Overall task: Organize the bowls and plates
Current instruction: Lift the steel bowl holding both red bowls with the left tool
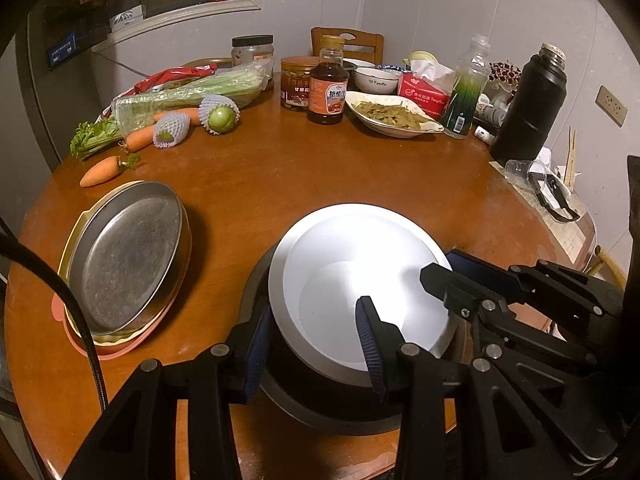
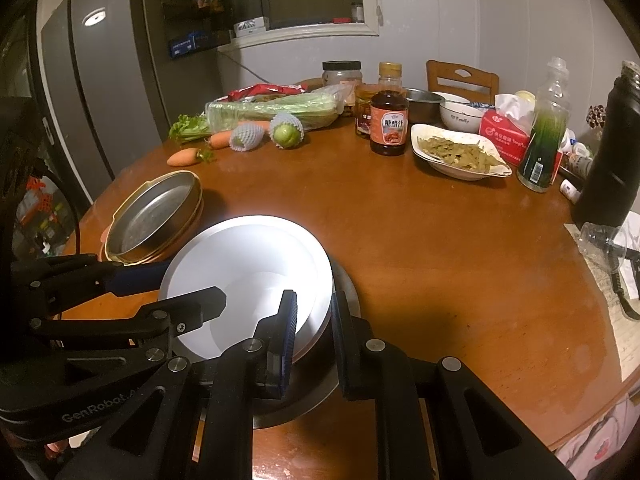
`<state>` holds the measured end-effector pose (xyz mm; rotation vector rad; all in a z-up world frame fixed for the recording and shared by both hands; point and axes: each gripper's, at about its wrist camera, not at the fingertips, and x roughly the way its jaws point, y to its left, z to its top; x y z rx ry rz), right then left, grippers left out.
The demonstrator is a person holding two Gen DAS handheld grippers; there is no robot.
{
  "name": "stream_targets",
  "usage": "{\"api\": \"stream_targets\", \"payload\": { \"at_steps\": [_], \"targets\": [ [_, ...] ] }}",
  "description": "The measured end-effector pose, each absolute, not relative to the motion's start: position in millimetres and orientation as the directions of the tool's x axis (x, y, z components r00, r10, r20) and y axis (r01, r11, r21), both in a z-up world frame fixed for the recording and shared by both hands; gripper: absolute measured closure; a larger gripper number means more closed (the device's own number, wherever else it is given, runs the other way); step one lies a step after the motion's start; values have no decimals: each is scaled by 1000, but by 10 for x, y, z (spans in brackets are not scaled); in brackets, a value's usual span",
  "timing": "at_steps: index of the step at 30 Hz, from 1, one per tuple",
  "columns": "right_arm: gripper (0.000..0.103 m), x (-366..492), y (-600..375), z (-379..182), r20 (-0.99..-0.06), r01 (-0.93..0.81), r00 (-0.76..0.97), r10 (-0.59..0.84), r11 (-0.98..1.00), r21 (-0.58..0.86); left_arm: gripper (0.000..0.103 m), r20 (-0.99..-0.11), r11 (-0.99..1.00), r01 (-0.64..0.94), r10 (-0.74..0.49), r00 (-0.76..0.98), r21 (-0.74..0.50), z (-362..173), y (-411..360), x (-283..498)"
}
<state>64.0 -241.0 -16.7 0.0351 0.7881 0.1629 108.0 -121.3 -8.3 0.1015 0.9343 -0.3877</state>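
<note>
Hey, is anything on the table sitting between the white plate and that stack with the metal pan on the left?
Nothing visible. Only bare table lies between the white plate and the metal pan; the carrot lies behind the pan.
</note>
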Motion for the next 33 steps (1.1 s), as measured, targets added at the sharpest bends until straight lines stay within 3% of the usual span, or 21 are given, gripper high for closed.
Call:
{"api": "stream_targets", "payload": {
  "at_steps": [33],
  "targets": [
    [85,676,-2388,-217,-713,-135,681,169,985,104,61,-792,933,346,-284,541,-98,-56,-1079,1088]
  ]
}}
